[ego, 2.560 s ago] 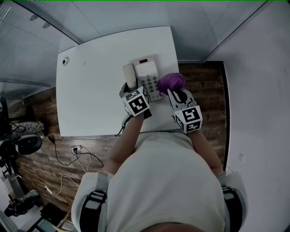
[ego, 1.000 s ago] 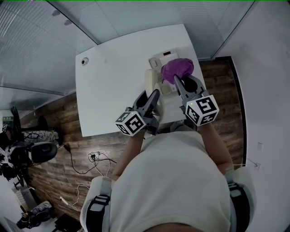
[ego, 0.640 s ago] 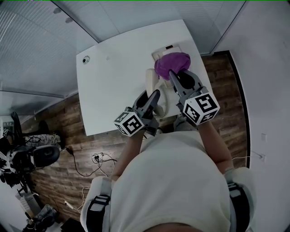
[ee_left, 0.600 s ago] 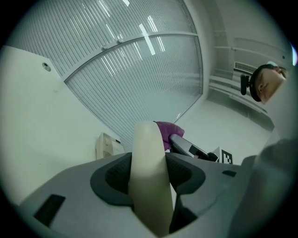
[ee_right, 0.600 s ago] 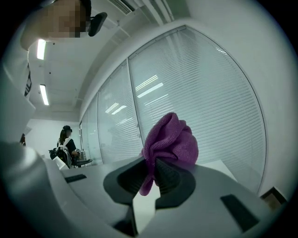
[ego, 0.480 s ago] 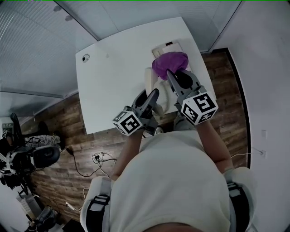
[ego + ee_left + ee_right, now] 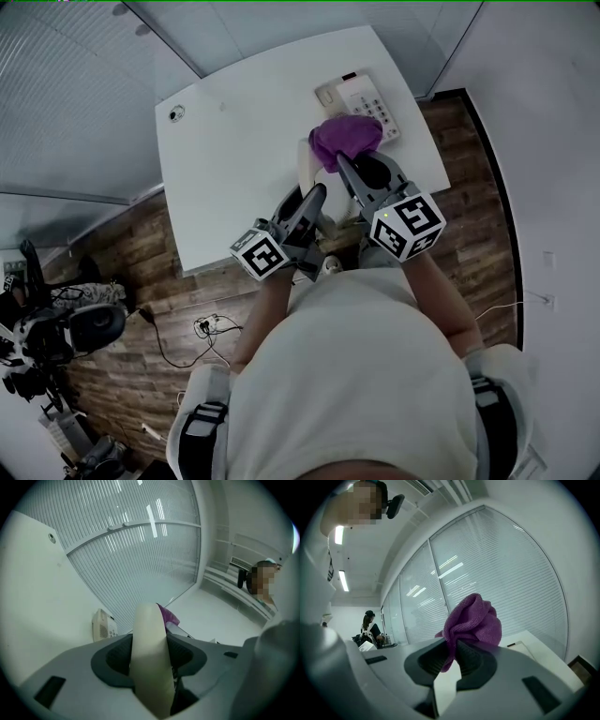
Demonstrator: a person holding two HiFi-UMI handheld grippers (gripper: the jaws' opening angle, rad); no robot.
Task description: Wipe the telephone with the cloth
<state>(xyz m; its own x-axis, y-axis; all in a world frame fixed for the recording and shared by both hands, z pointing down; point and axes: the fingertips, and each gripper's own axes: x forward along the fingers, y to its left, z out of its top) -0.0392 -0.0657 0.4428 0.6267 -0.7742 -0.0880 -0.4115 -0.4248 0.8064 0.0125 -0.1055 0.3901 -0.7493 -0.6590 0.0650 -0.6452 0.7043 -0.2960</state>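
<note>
Looking along the left gripper [image 7: 150, 654] in its own view, a cream handset [image 7: 148, 634] fills the gap between the 2 jaws, which are grasping it by its sides. Its long axis runs straight out along the jaws, and its rounded far end stands past the fingertips. The head view shows far less of this: only a pale sliver of handset [image 7: 303, 161] beyond the left gripper [image 7: 313, 194], the rest covered by the purple cloth [image 7: 345, 139]. The right gripper view settles the other grip: the right gripper [image 7: 453, 660] has its 2 jaws clenched on a fold of the cloth [image 7: 474, 619], which bunches up in a ball just past the fingertips. From the left gripper view the cloth [image 7: 168, 616] peeks out right beside the handset's far end; whether they touch I cannot tell. The telephone base [image 7: 362, 99] lies on the white table [image 7: 234, 141] ahead of the right gripper [image 7: 352, 174], beyond the cloth, its long axis slanting from upper left to lower right in the head view. In the left gripper view the base [image 7: 104, 624] sits to the left of the jaws, well apart from the handset.
</note>
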